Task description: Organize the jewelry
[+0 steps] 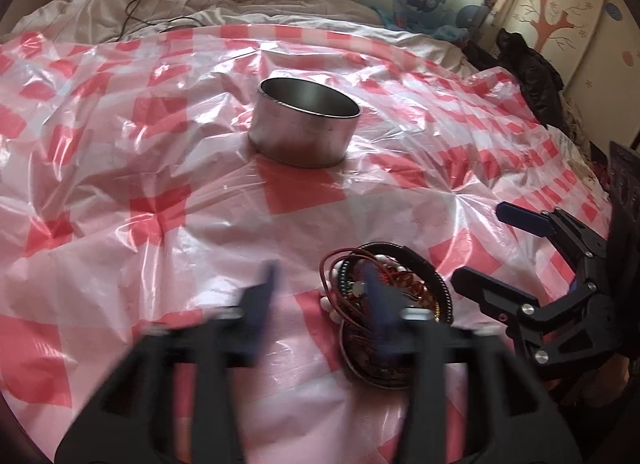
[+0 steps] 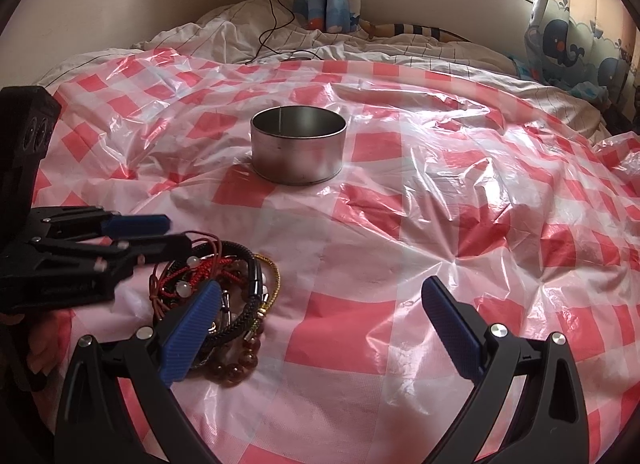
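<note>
A pile of bracelets [image 1: 384,300] lies tangled on the red-checked plastic sheet: black cords, red strings, white and amber beads. It also shows in the right wrist view [image 2: 224,296]. A round metal tin [image 1: 304,124] stands open farther back, also in the right wrist view [image 2: 298,148]. My left gripper [image 1: 320,296] is open and blurred, its right finger over the pile. My right gripper [image 2: 320,312] is open and empty, its left finger over the pile's edge. It also shows in the left wrist view [image 1: 480,244], right of the pile.
The checked plastic sheet [image 2: 440,204] covers a bed with rumpled white bedding [image 2: 240,36]. A black cable [image 2: 276,4] runs along the back. Whale-print curtains [image 2: 568,40] hang at the back right. Dark clothing [image 1: 532,72] lies at the right edge.
</note>
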